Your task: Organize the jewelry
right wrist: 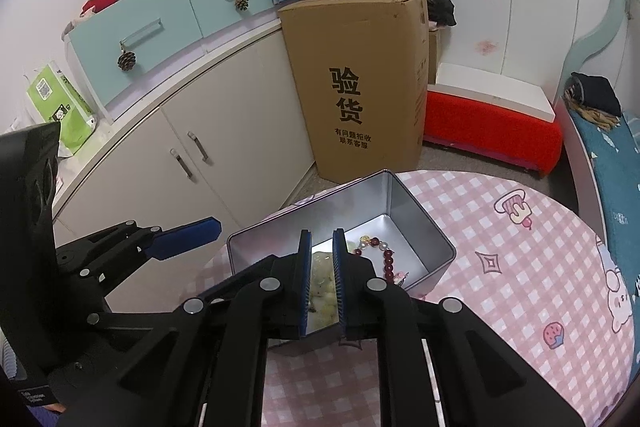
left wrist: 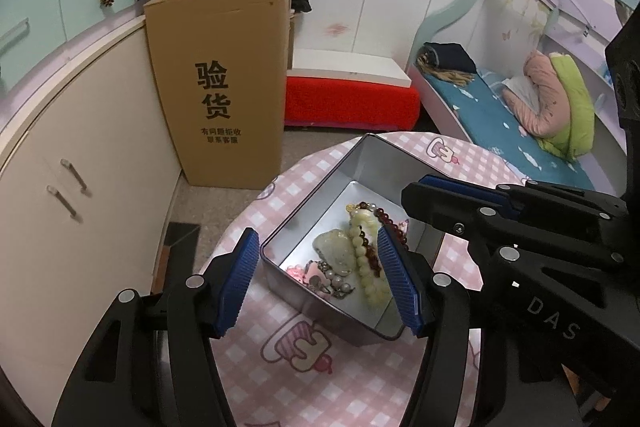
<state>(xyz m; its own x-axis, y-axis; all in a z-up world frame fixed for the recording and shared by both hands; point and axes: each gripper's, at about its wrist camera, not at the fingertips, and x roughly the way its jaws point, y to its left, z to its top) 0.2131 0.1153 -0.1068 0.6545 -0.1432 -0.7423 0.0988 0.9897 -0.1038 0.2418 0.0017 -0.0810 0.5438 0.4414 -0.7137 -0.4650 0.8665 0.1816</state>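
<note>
- Left gripper (left wrist: 318, 281) released, jaws wide over tin (left wrist: 320, 187).
- Right gripper (right wrist: 322, 283) nearly clenched, nothing visibly held; hides tin's near wall.
- Beads (left wrist: 370, 263) in tin on table (left wrist: 360, 367); small pieces indistinct.

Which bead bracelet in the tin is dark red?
The garnet-coloured bracelet along the tin's right side; the pale cream-green bracelet beside it has larger, light beads.

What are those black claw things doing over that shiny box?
A person is sorting jewelry with two hand-held grippers. The left gripper hangs open over the metal tin, gripping nothing. The right gripper is nearly shut above it. A pale bead bracelet and a dark red bead bracelet already lie inside the tin.
</note>
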